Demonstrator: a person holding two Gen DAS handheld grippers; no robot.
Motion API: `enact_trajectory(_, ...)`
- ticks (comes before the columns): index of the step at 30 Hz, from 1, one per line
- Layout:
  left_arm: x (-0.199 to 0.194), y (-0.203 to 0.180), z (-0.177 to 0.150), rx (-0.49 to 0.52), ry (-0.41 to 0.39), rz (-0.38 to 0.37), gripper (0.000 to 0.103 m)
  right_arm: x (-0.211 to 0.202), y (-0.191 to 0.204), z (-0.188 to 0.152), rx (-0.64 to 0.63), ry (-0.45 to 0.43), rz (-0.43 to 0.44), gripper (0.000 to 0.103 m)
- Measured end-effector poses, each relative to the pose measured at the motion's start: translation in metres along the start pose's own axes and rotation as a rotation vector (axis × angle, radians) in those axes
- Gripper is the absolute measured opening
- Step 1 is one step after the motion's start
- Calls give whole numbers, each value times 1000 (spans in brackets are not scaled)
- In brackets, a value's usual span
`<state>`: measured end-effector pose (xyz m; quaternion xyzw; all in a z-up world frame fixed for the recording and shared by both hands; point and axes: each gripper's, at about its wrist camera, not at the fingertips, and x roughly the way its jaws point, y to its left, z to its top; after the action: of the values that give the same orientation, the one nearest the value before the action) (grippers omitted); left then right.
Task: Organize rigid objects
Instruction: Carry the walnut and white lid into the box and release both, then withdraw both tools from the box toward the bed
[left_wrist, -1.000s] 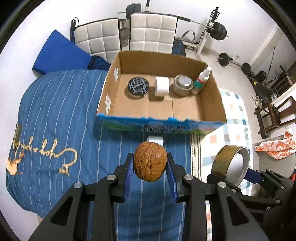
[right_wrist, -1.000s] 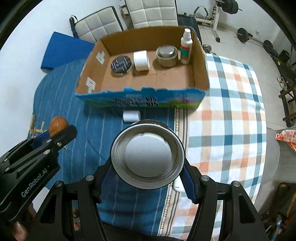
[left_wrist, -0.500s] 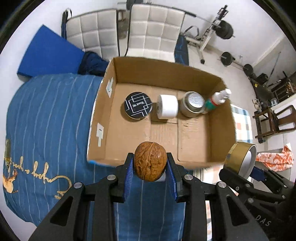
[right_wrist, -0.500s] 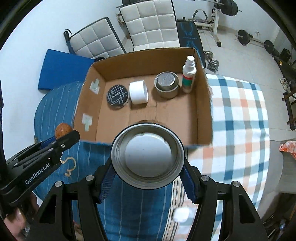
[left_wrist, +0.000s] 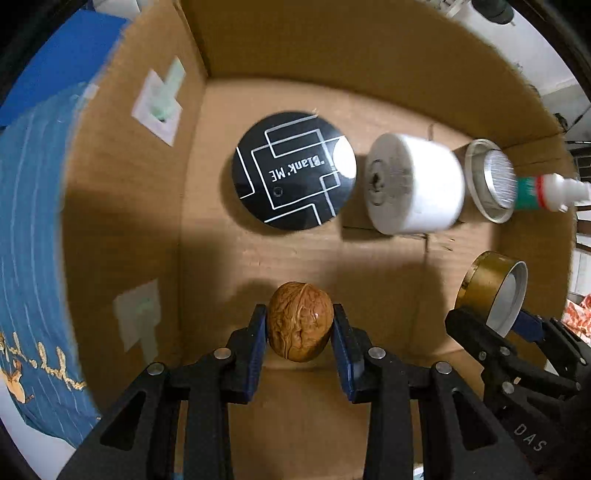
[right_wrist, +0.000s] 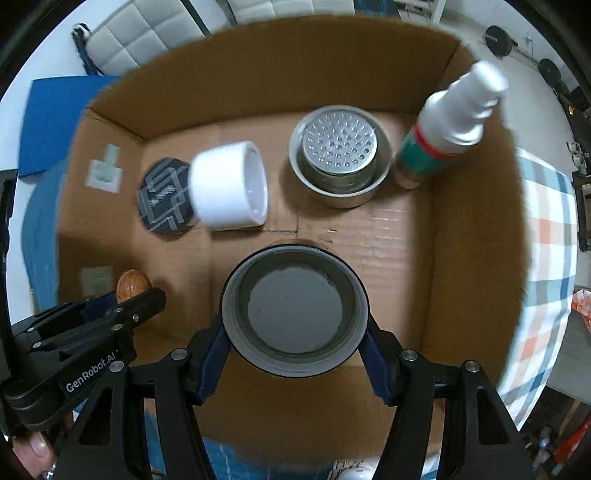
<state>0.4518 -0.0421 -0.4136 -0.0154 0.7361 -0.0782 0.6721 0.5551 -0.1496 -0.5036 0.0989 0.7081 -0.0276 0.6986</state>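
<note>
A blue striped bedcover (left_wrist: 33, 236) shows at the far left, beyond the left wall of the cardboard box (left_wrist: 122, 206), which bears two taped paper patches. Both grippers point down into the box.

The left gripper (left_wrist: 300, 334) has its jaws clamped on a walnut (left_wrist: 300, 320), held over the near left part of the box floor; the blue pads press on the nut's two sides. Whether the walnut touches the cardboard cannot be told.

Along the far side of the floor stand four things in a row. Leftmost is a flat black round tin (left_wrist: 293, 170) with white line markings. Just beside it to the right lies a white roll (left_wrist: 415, 184) on its side. Next comes a metal cup (right_wrist: 340, 155) with a perforated insert, and at the right end a spray bottle (right_wrist: 439, 136) with a white cap and a green and red label, standing close by the cup.

The right gripper (right_wrist: 294, 314) has its jaws clamped on a gold-sided round lid (left_wrist: 493, 291), grey inside, held over the near middle of the box floor, right of the walnut. A checked cloth (right_wrist: 546, 229) lies beyond the right wall.
</note>
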Motion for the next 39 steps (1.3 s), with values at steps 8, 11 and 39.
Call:
enact_trajectory(8, 36, 2, 13, 3, 97, 20, 31, 42, -4, 17, 8, 92, -33, 67)
enact_trajectory(11, 42, 2, 15, 5, 119, 26, 31, 52, -6, 21, 13, 123, -40, 67)
enact_trajectory(39, -60, -1, -20, -29, -87, 93, 95, -5, -2, 4, -8, 52, -55, 101)
